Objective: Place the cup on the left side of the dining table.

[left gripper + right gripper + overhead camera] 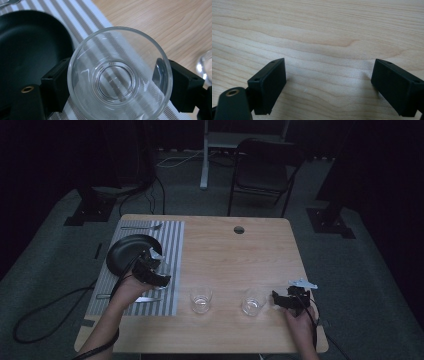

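Jaws of the left gripper are clamped on a glass over the striped mat, near the bench's left edge; lower it level. Right gripper jaws stand apart.

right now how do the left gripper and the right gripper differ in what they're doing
The left gripper has its jaws on either side of a clear round drinking glass, while the right gripper holds nothing and its jaws stand wide apart. The left gripper is over the grey striped placemat beside the black round plate; the right gripper is over the bare wooden table. Both have black jaws and are hand-held.
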Tool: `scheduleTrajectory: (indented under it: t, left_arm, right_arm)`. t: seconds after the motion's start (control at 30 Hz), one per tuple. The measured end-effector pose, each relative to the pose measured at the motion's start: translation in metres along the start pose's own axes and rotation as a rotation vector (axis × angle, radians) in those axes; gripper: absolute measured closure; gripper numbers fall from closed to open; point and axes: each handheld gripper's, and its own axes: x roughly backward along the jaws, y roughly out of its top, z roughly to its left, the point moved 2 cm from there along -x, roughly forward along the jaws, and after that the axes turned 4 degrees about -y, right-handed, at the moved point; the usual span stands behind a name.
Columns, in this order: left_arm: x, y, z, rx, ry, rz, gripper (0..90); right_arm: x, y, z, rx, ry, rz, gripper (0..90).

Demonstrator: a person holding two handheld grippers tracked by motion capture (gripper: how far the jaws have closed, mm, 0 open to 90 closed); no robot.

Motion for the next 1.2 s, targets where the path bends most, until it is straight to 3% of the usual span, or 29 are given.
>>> scheduleTrajectory:
  t: [0.17,0.27,0.3,0.4,0.57,0.77,0.97,1.2]
  left_arm:
    - [-0.004,-0.009,0.007,0.026,-0.002,0.007,18.6]
    - [-0.008,-0.012,0.010,0.030,-0.014,0.021,18.6]
    - [-0.010,-0.013,0.010,0.014,-0.016,0.026,18.6]
    - [-0.012,-0.015,0.013,0.037,-0.031,0.004,18.5]
    - [-0.012,-0.022,0.014,0.039,-0.035,-0.058,18.2]
    - [-0.013,-0.029,0.012,0.042,-0.015,-0.133,17.9]
    - [-0.013,-0.035,0.011,0.050,-0.011,-0.157,17.9]
    - [-0.012,-0.039,0.013,0.087,-0.040,-0.151,17.9]
  right_arm:
    - [0.000,0.000,0.000,0.000,0.000,0.000,12.2]
    - [0.000,0.000,0.000,0.000,0.000,0.000,12.1]
    - [0.000,0.000,0.000,0.000,0.000,0.000,12.1]
    - [0.000,0.000,0.000,0.000,0.000,0.000,12.2]
    - [0.000,0.000,0.000,0.000,0.000,0.000,12.2]
    - [0.000,0.000,0.000,0.000,0.000,0.000,12.2]
    - [0.000,0.000,0.000,0.000,0.000,0.000,12.2]
    - [0.000,0.000,0.000,0.001,0.000,-0.001,12.2]
